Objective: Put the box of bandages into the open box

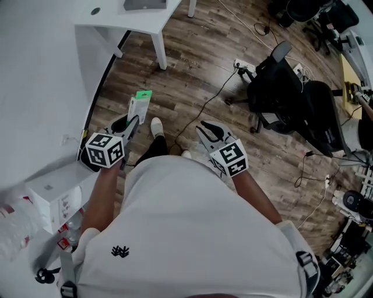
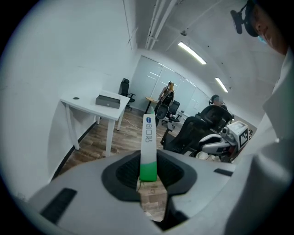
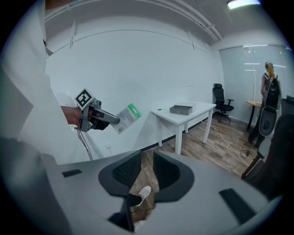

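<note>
Between the jaws of the left gripper sits the box of bandages, pinched tight at its green end.

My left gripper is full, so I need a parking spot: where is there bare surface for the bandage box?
The white desk is mostly bare either side of the grey case. Crowded: the floor around the office chair, crossed by cables, and around the white carton.
</note>
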Motion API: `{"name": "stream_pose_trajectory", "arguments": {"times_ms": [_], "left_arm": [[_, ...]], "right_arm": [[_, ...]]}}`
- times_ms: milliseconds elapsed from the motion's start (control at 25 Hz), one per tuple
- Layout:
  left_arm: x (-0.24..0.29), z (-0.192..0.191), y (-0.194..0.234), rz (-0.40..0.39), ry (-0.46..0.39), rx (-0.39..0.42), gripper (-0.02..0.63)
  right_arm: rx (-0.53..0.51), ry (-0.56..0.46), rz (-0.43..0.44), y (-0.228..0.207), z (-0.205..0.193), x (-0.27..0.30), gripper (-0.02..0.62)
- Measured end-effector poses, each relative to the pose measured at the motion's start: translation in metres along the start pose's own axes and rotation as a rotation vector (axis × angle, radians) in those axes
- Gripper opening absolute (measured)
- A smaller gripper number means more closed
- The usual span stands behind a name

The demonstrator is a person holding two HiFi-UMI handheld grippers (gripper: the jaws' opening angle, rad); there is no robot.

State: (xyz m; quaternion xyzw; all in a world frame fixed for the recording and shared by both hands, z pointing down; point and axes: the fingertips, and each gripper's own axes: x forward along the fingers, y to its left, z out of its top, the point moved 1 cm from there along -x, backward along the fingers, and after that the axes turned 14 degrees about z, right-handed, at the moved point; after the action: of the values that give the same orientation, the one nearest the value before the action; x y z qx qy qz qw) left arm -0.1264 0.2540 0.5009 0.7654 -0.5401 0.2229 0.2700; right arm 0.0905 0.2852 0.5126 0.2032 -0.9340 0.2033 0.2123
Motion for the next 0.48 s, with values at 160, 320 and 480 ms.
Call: {"name": "stream_pose_trajectory", "arguments": {"times_ms": [160, 320, 480], "left_arm": [[0.025, 0.035, 0.022, -0.041, -0.009, 0.016, 0.089], [0.046, 0.063, 0.053, -0.075, -0.014, 0.031, 0.089], [0.062, 0.084, 0.089, -0.088, -0.01, 0.052, 0.089]], "right_arm": [[0.002, -0.005, -0.028, -0.021, 0.035, 0.021, 0.08], [0.034, -0.012, -0.06, -0.041, 0.062, 0.052, 0.075], [0.052, -0.017, -0.075, -0.05, 0.089, 0.085, 0.074]]}}
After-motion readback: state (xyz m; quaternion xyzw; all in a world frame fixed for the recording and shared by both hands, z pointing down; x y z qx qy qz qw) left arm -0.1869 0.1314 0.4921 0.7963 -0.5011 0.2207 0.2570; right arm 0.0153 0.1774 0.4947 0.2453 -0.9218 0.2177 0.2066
